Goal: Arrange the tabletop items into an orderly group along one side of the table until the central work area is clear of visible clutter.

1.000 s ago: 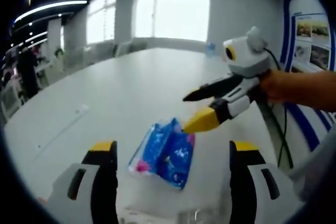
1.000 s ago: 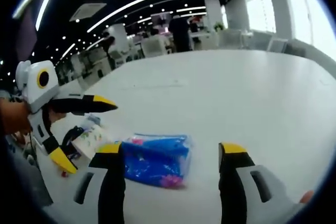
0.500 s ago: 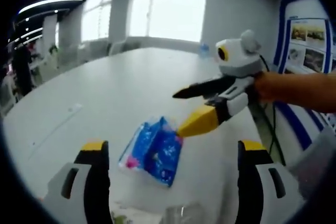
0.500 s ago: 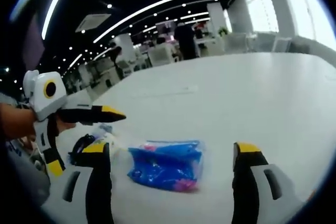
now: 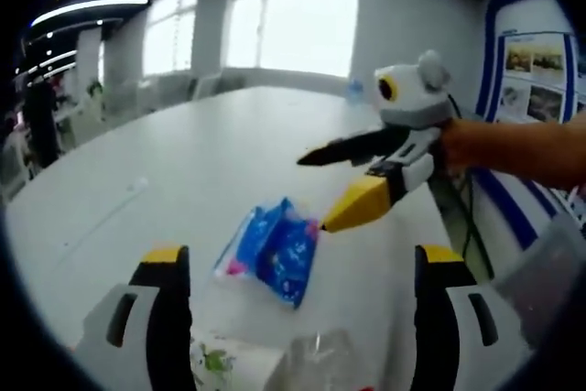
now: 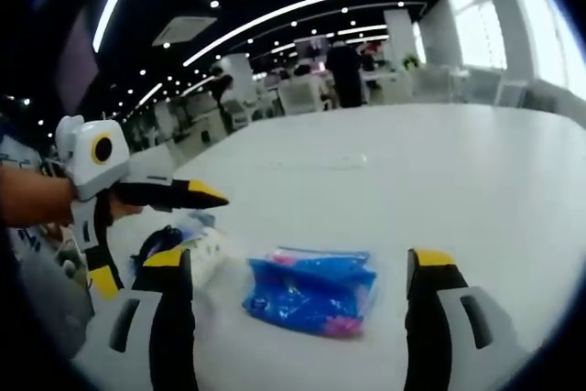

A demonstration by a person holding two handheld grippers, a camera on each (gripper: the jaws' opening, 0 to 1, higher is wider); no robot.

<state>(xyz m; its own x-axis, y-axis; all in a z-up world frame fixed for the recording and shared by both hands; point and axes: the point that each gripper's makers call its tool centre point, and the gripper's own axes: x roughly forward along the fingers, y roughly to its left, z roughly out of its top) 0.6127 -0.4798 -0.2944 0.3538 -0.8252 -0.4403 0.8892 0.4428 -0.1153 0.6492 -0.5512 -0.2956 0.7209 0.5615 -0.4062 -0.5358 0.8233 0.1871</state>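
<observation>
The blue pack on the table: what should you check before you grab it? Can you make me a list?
1. Right tool open: ok, its jaws stand wide apart.
2. Blue pack lined up: ok, it lies between the right tool's jaws, not yet held.
3. Left tool open and free: ok, jaws apart, nothing in them.
4. Tools apart from each other: ok, in the right gripper view the left tool sits off to the side of the pack.
5. Pack free of other things: ok, the white packet lies beside it, with a gap.
6. How firm the pack is: cannot tell.
</observation>
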